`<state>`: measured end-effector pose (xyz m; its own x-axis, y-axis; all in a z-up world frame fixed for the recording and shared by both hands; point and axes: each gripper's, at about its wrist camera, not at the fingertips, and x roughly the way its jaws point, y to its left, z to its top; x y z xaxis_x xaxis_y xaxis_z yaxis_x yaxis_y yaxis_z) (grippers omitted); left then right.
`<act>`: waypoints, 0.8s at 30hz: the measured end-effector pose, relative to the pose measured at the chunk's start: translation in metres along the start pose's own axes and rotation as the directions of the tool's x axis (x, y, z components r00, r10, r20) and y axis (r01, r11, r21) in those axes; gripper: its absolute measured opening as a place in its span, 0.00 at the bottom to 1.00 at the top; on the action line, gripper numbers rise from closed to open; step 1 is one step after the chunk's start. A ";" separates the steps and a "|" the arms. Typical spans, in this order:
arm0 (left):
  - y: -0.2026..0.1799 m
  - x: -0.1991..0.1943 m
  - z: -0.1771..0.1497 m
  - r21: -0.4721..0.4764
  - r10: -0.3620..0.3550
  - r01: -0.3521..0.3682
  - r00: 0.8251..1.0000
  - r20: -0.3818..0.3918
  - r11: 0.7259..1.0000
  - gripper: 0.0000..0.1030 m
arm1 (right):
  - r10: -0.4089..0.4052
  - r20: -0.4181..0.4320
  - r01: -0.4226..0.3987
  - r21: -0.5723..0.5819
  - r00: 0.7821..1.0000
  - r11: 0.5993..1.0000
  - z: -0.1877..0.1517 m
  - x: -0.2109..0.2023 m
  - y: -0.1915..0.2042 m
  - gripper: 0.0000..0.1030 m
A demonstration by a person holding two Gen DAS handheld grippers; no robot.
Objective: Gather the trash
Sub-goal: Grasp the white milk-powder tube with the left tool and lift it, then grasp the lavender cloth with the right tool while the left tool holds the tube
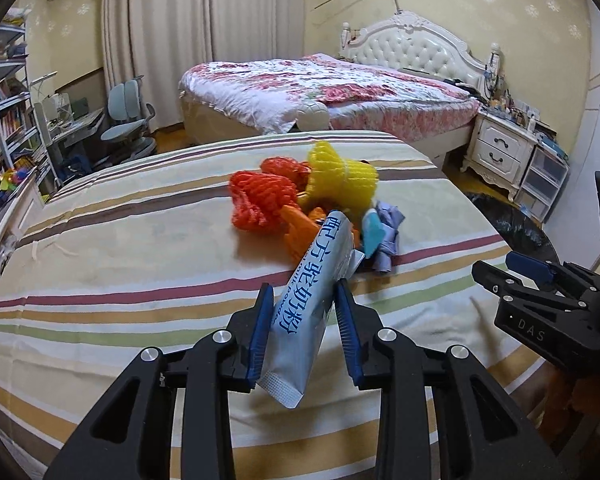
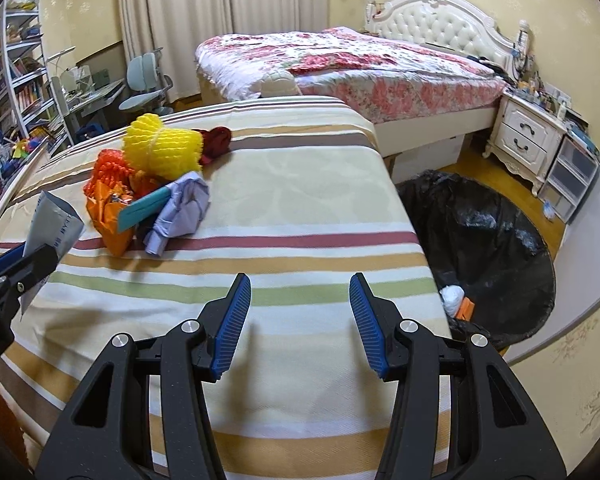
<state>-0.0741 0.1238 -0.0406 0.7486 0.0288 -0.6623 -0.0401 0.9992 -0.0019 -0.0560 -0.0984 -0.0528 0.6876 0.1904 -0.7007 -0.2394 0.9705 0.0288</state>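
**Hidden and cut off**

Blue-printed sachet (image 1: 308,312) covers part of the orange wrapper (image 1: 298,232) behind it; in the right wrist view its lower part sits behind the left gripper (image 2: 4,276), itself cropped by the frame edge. Trash bag (image 2: 492,240): near side behind the striped cloth (image 2: 300,208). White and orange scraps (image 2: 458,300) inside, unidentifiable.

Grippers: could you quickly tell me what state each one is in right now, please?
Left gripper: closed on the blue milk powder sachet.
Right gripper: open, holding nothing.
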 end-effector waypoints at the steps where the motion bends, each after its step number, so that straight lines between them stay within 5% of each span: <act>1: 0.007 0.000 0.000 -0.014 0.016 -0.016 1.000 0.004 1.000 0.32 | 0.007 0.001 -0.007 -0.009 1.000 1.000 0.003 0.001 0.005 0.49; 14: 0.083 0.013 0.005 -0.144 0.167 -0.166 0.986 -0.008 0.976 0.32 | 0.076 -0.032 -0.079 -0.085 0.997 0.993 0.033 0.030 0.057 0.49; 24: 0.107 0.019 0.006 -0.183 0.186 -0.187 0.982 -0.020 0.965 0.32 | 0.063 -0.069 -0.070 -0.099 0.996 0.993 0.046 0.050 0.074 0.49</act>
<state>-0.0603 0.2316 -0.0492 0.7144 0.2140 -0.6662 -0.2996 0.9540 -0.0148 -0.0081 -0.0101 -0.0529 0.6222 0.2406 -0.7449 -0.3538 0.9353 0.0066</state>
